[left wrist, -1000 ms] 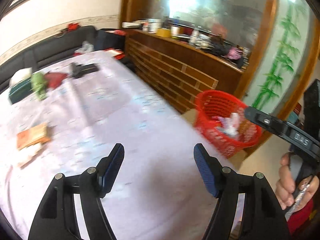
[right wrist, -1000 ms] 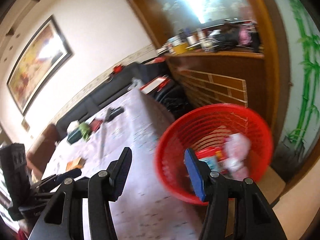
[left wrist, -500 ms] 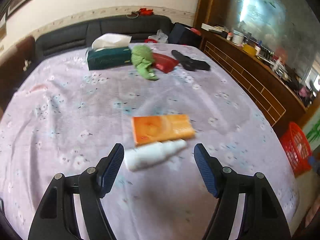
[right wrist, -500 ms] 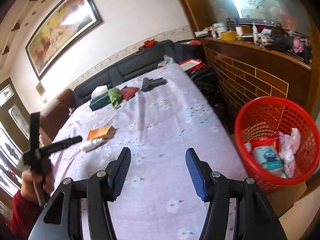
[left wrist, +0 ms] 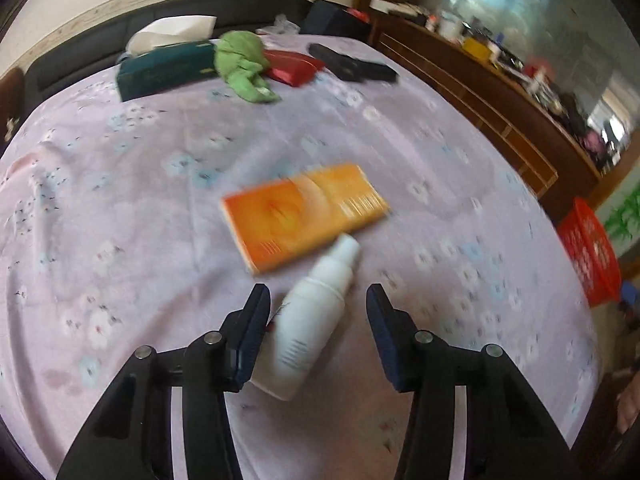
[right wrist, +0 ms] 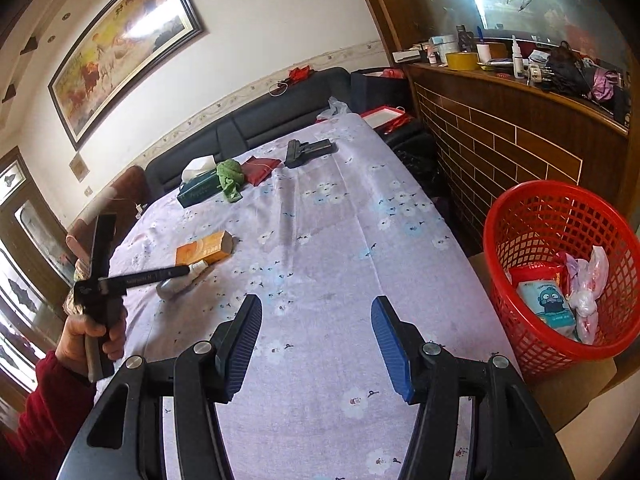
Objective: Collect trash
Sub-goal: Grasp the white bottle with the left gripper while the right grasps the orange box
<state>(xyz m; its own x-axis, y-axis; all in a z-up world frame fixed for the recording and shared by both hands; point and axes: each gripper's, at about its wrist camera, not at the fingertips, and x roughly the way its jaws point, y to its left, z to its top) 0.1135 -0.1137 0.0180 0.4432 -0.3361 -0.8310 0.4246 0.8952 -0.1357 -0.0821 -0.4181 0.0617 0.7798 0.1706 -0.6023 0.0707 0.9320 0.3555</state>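
A white spray bottle [left wrist: 316, 320] lies on the lilac flowered tablecloth [left wrist: 120, 200], its cap against an orange box [left wrist: 304, 212]. My left gripper [left wrist: 316, 294] straddles the bottle's body and its jaws are closing. The left pad is close to the bottle's side, and a gap remains at the right pad. My right gripper [right wrist: 316, 312] hangs open over bare cloth with nothing between its fingers. To its right, a red mesh basket [right wrist: 560, 272] beside the table holds several wrappers. The right wrist view also shows the bottle [right wrist: 180, 284] and box [right wrist: 204, 252] at the left.
At the far end of the table lie a green tissue box [left wrist: 164, 68], a green cloth [left wrist: 244, 64], a red pouch [left wrist: 292, 66] and a black tool [left wrist: 352, 66]. A brick-patterned wooden counter [right wrist: 500, 136] runs along the right, and a dark sofa [right wrist: 280, 120] stands behind.
The left wrist view swung from the basket to the table and came down over the bottle, which now lies between narrower jaws. The right wrist view turned from the basket to the table, then stayed.
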